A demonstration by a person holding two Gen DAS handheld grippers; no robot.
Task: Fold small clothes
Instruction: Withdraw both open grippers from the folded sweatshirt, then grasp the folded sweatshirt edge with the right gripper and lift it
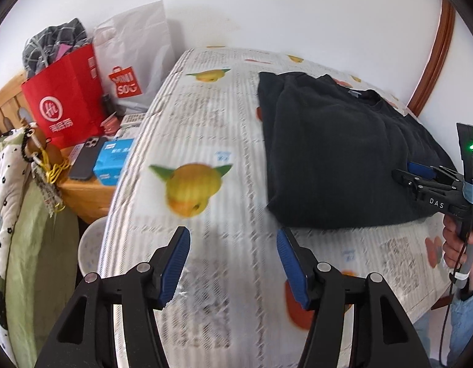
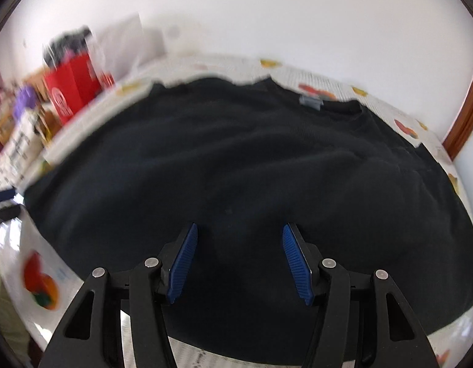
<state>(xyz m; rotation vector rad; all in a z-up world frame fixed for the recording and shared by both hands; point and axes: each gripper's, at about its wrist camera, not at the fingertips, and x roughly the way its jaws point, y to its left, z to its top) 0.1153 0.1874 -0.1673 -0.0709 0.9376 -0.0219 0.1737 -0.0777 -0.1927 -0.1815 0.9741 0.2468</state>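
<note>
A black shirt lies folded on the fruit-printed table cover, neck to the far side with a grey label. My left gripper is open over the bare cover, left of the shirt's near corner, with nothing between its blue pads. In the right wrist view the shirt fills the middle. My right gripper stands open above its near part, with only cloth below the jaws. In the left wrist view the right gripper sits at the shirt's right edge, held by a hand.
Left of the table a wooden side table carries a red paper bag, a white shopping bag, a phone and a blue box. A green quilt and a white bowl sit lower left. A wooden frame runs at the right.
</note>
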